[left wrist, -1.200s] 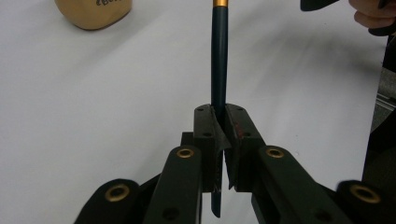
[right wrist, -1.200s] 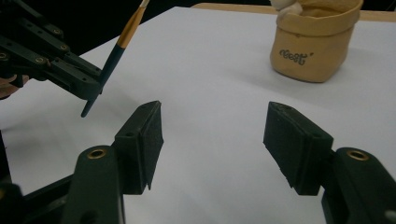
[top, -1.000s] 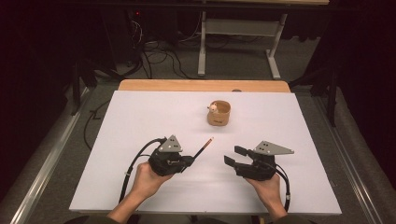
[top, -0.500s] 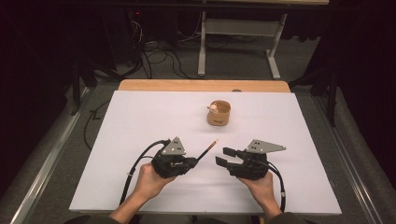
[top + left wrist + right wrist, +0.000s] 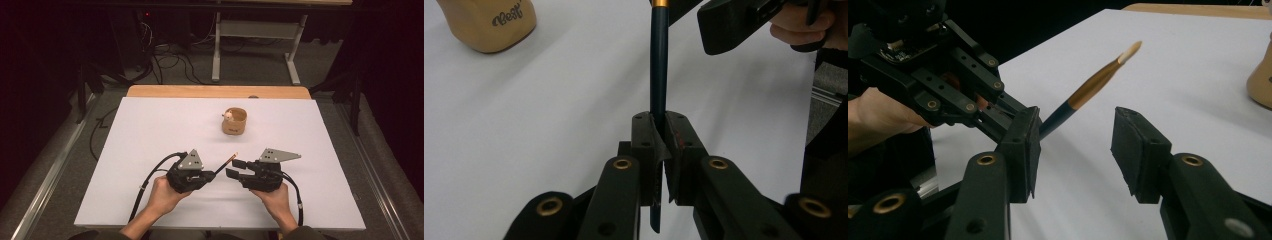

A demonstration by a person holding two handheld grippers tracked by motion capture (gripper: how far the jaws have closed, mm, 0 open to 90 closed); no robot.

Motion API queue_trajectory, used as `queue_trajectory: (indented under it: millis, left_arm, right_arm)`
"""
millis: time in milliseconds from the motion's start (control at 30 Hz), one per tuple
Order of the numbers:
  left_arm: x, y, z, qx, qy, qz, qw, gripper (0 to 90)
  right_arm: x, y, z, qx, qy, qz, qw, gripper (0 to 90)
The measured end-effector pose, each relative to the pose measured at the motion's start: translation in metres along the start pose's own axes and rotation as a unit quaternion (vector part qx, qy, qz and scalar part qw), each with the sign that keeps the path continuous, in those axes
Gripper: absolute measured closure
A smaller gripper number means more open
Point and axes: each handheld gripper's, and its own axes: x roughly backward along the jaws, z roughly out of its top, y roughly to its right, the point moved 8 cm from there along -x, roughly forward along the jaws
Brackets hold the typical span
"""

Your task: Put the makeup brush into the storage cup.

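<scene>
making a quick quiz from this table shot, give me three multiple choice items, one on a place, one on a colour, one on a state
1. Where does the wooden cup stand?
A. beyond both tongs, toward the table's far edge
B. between the person's forearms
C. on the floor

2. What colour is the brush handle where the left tongs hold it?
A. white
B. dark blue
C. red

3. How do the right tongs stand?
A. pressed on the cup
C. pads apart, not pressing on the brush
B. shut on a cloth

Answers: 1 A, the high view shows the cup farther up the white table. 2 B, the left gripper view shows a dark blue shaft. 3 C, the right gripper view shows a gap between the pads, though the jaws have just been closing.
</scene>
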Motion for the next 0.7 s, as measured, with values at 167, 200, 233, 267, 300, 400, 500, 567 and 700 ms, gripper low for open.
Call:
queue_trajectory:
  millis: [167, 200, 233, 267, 300, 400, 500, 567, 700]
  left_arm:
    - [-0.0009, 0.0032, 0.0009, -0.004, 0.003, -0.001, 1.0, 83.9]
    - [-0.0009, 0.0032, 0.0009, -0.004, 0.003, -0.001, 1.0, 83.9]
    - [-0.001, 0.0036, 0.001, -0.007, 0.002, -0.001, 1.0, 83.9]
    - [-0.0011, 0.004, 0.0011, -0.009, 0.002, -0.002, 1.0, 83.9]
    - [-0.0015, 0.005, 0.0013, -0.011, 0.002, -0.003, 0.9999, 83.9]
    - [-0.0019, 0.0055, 0.0015, -0.012, 0.004, -0.003, 0.9999, 83.9]
    - [-0.0021, 0.0061, 0.0014, -0.014, 0.003, -0.003, 0.9999, 83.9]
    - [-0.0022, 0.0066, 0.0014, -0.016, 0.003, -0.003, 0.9999, 83.9]
    - [-0.0025, 0.0071, 0.0015, -0.019, 0.004, -0.004, 0.9998, 83.9]
  right_arm:
    - [-0.0022, -0.0021, 0.0014, 0.0, 0.0, 0.007, 1.0, 58.3]
    - [-0.0027, -0.0025, 0.0014, -0.002, -0.001, 0.007, 1.0, 58.6]
    - [-0.0027, -0.0025, 0.0014, -0.002, -0.001, 0.007, 1.0, 58.6]
    - [-0.0034, -0.0029, 0.0016, -0.001, -0.001, 0.008, 1.0, 58.8]
    - [-0.0045, -0.0034, 0.0013, 0.0, -0.004, 0.011, 0.9999, 59.7]
    - [-0.0056, -0.0042, 0.0014, -0.002, -0.004, 0.012, 0.9999, 60.6]
    - [-0.0067, -0.005, 0.0018, -0.001, -0.004, 0.017, 0.9999, 62.4]
    - [-0.0075, -0.0065, 0.0022, -0.002, -0.004, 0.019, 0.9998, 64.4]
    - [-0.0081, -0.0069, 0.0025, -0.002, -0.003, 0.021, 0.9998, 66.9]
